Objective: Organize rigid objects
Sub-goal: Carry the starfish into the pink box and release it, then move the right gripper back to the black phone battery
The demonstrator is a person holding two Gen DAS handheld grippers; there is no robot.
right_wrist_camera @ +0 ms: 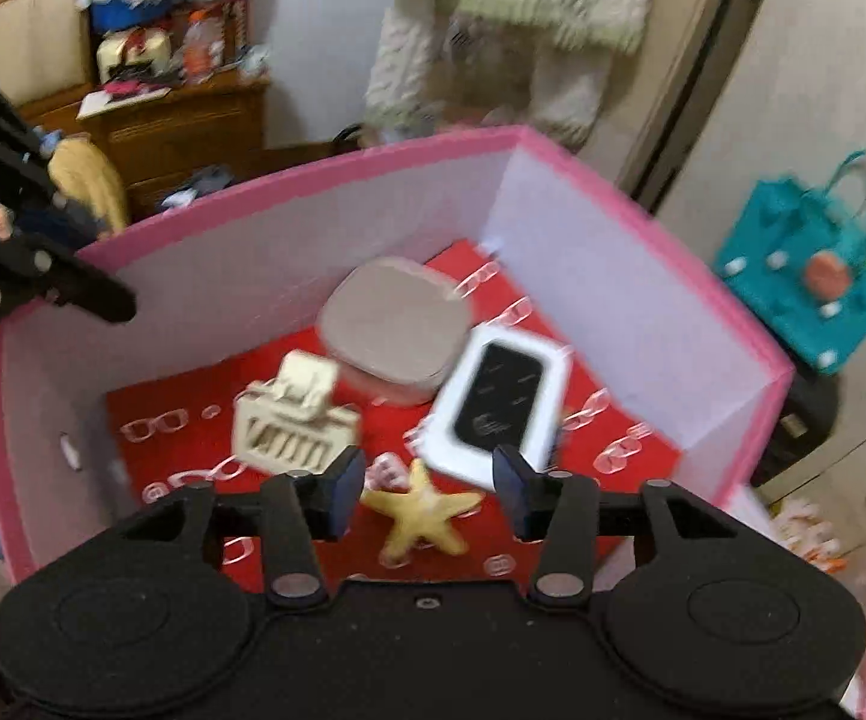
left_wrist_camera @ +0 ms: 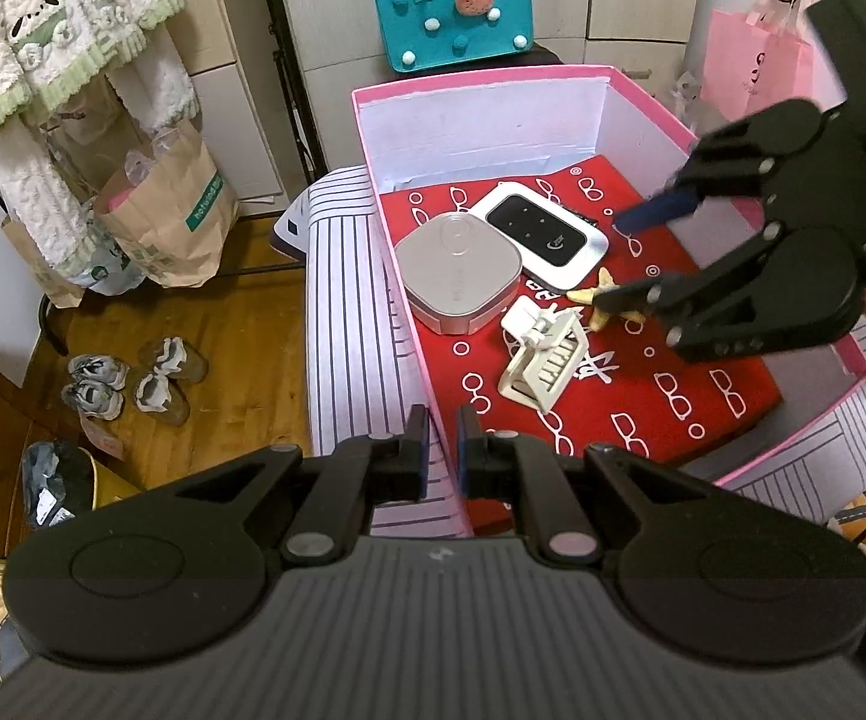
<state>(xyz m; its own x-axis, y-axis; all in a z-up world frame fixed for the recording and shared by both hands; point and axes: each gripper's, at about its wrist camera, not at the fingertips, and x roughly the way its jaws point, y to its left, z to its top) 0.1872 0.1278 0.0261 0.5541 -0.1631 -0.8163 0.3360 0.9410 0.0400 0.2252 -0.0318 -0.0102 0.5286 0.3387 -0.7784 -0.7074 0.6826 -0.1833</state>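
Note:
A pink box (left_wrist_camera: 493, 75) with a red patterned lining holds a grey rounded case (left_wrist_camera: 460, 270), a white and black pocket router (left_wrist_camera: 544, 234), a cream hair claw (left_wrist_camera: 547, 363) and a yellow starfish (right_wrist_camera: 423, 510). My left gripper (left_wrist_camera: 443, 447) straddles the box's near wall with its jaws nearly closed around the wall. My right gripper (right_wrist_camera: 429, 489) is open and empty inside the box, just above the starfish. It also shows in the left wrist view (left_wrist_camera: 613, 258), with the starfish (left_wrist_camera: 598, 300) under its lower finger.
The box (right_wrist_camera: 372, 150) rests on a striped cloth surface (left_wrist_camera: 348, 312). A teal bag (left_wrist_camera: 451, 12) and a pink bag (left_wrist_camera: 757, 66) stand behind it. Paper bags (left_wrist_camera: 174, 210) and shoes (left_wrist_camera: 126, 381) sit on the wooden floor at left.

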